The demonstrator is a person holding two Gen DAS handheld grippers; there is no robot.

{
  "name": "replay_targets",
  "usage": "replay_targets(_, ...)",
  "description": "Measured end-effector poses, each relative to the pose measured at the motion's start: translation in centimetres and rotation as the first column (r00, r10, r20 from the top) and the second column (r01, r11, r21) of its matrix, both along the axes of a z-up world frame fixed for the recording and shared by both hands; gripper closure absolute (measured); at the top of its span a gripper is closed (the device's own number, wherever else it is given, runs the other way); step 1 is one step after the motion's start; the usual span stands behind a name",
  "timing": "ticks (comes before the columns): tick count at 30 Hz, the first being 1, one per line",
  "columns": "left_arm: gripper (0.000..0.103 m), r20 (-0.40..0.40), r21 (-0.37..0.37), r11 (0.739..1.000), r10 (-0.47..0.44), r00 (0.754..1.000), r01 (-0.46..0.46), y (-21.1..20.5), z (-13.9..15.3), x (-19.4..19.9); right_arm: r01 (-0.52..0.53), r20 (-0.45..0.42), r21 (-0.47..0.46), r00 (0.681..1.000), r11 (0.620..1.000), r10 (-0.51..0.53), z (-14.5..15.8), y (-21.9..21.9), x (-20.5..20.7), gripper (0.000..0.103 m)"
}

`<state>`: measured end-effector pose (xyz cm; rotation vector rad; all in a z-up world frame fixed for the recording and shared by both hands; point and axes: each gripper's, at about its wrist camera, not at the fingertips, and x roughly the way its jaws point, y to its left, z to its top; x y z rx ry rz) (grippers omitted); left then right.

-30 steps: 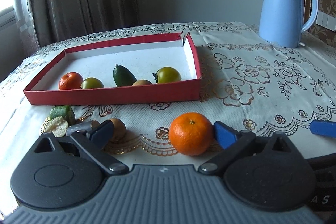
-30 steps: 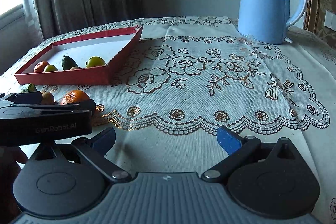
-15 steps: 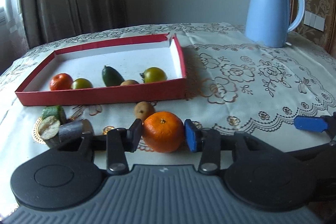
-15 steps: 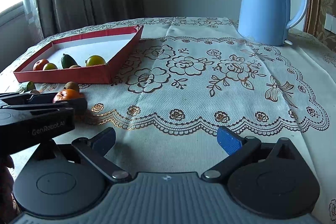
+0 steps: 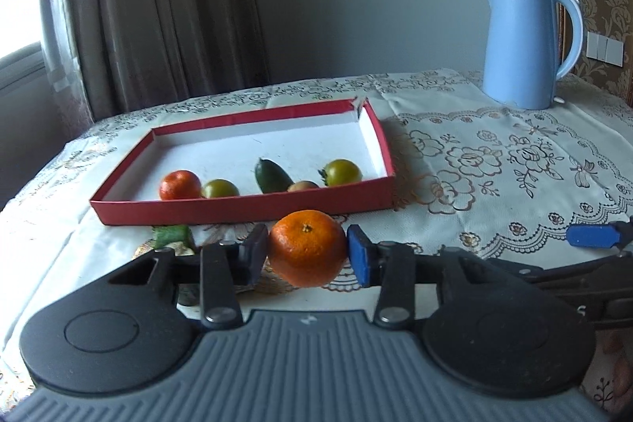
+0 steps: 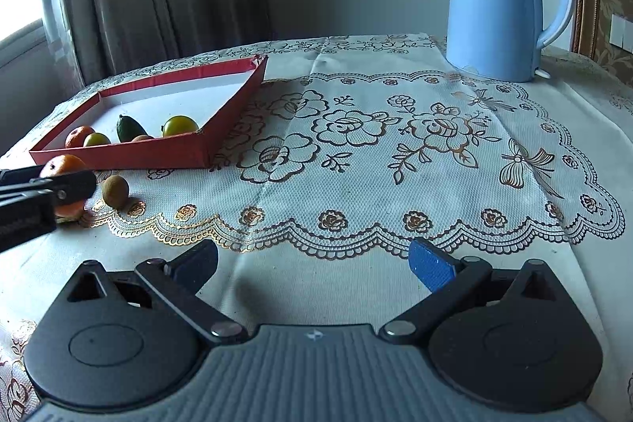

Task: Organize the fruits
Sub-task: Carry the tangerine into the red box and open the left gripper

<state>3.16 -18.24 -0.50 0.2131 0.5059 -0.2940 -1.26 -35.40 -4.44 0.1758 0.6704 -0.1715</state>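
A: Left gripper (image 5: pixel 307 254) — state?

B: Clamped on the mandarin (image 5: pixel 307 252). Both pads press its sides, stem end up. Seen from the right wrist, the fruit sits clear of the tablecloth (image 6: pixel 356 192), shadow beneath it.

A: Where, relative to the tray?

B: Just in front of the red tray (image 5: pixel 245 206), near wall, outside it. Not over the rim.

A: Tray contents?

B: Five pieces along the near wall. From the left: a red-orange fruit (image 5: pixel 180 184), a small green tomato (image 5: pixel 220 188), a dark green oval fruit (image 5: pixel 272 176), a small tan fruit (image 5: pixel 302 186) mostly hidden by the wall, a larger yellow-green tomato (image 5: pixel 342 172).

A: Anything loose on the cloth?

B: A small brown round fruit (image 6: pixel 115 189) beside the held mandarin, on the cloth's gold border. A cut green piece (image 5: pixel 172 236) left of the gripper, partly behind its finger; cannot tell what it is.

A: Right gripper (image 6: pixel 312 265)?

B: Fingers spread wide, nothing between them, low over the cloth's scalloped edge. Well apart from the fruit.

A: Background?

B: Blue kettle (image 6: pixel 502 2) at the far right, upright. Curtain (image 5: pixel 158 6) behind the table.
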Motion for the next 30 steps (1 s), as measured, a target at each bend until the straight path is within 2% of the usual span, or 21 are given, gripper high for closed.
replay_targets(7,0.063,0.018,0.001,0.998,0.056,0.998,-0.056,2.6,0.3,0.6,-0.001,-0.013,-0.025,1.0,1.0,0.001,-0.1,0.4,0.2,0.0)
replay_targets(12,0.063,0.024,-0.008,0.994,0.109,0.994,-0.109,5.2,0.9,2.6,-0.002,-0.02,-0.038,1.0,0.999,0.002,-0.1,0.6,0.3,0.0)
replay_targets(18,0.063,0.062,-0.012,0.98,0.199,0.978,-0.198,9.4,2.6,7.5,-0.004,-0.031,-0.059,1.0,0.998,0.002,-0.2,0.8,0.4,0.0)
replay_targets(21,0.063,0.052,-0.006,0.968,0.249,0.967,-0.249,10.9,3.1,10.9,-0.005,-0.036,-0.068,0.999,0.998,0.002,-0.2,0.9,0.5,0.0)
replay_targets(26,0.063,0.042,0.023,0.95,0.311,0.95,-0.312,11.9,2.6,15.7,-0.006,-0.04,-0.076,0.999,0.997,0.003,-0.2,1.0,0.6,0.0)
replay_targets(30,0.063,0.02,0.026,0.941,0.337,0.941,-0.338,12.1,1.7,17.9,-0.007,-0.042,-0.079,0.999,0.997,0.004,-0.2,1.0,0.7,0.0)
